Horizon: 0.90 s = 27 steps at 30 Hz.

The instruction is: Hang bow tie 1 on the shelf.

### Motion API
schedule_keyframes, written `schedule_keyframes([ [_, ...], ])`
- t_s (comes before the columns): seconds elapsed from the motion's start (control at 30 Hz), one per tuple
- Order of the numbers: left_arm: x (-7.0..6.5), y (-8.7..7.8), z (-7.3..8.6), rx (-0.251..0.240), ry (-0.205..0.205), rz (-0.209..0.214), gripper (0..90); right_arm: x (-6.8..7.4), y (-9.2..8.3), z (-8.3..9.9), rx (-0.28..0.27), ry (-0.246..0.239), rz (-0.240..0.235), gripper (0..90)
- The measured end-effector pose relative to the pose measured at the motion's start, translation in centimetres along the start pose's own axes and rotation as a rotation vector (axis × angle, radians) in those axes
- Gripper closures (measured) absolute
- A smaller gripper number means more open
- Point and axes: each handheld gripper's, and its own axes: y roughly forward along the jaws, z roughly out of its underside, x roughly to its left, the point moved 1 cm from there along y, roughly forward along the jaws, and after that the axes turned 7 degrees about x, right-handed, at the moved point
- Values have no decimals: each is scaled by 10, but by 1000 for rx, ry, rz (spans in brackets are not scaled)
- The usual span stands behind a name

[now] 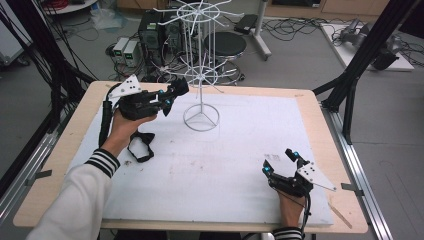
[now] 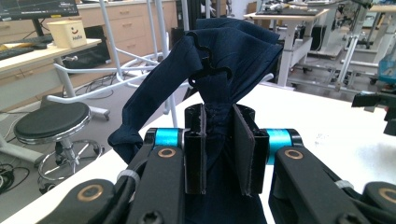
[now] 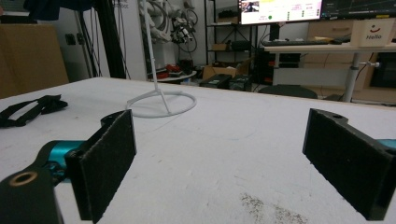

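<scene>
The left gripper (image 2: 219, 154) is pinching dark blue cloth (image 2: 224, 56) between nearly closed fingers (image 2: 195, 149), a small black hanger (image 2: 208, 70) showing just above them. The right gripper (image 3: 224, 163) is holding its fingers (image 3: 107, 158) wide apart over the bare counter (image 3: 233, 140), gripping nothing; beyond its fingers, a white wire stand (image 3: 161, 100).

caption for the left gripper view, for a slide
Left gripper clamped on a dark navy cloth with a small black hanger hook.

lab clutter around a white-topped table (image 1: 240, 165).
a stool (image 1: 225, 45) and computer towers (image 1: 152, 30) stand on the floor beyond the table, cables (image 1: 295, 25) strewn nearby; a monitor (image 3: 280, 10) glows on a desk (image 3: 322, 46).
</scene>
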Motion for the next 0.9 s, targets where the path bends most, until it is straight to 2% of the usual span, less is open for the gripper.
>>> schedule_keyframes([
  [0.3, -3, 7, 4, 21, 4, -2, 750, 0, 0, 0, 0, 1, 0, 90],
  [0.43, -4, 12, 7, 47, 10, -8, 750, 0, 0, 0, -1, 0, -1, 90],
  [0.53, -4, 15, 7, 41, 4, -7, 749, 0, 0, 0, 3, 7, -2, 90],
  [0.9, -3, 22, 16, 80, 0, -17, 748, 0, -1, 0, 1, 5, 1, 90],
])
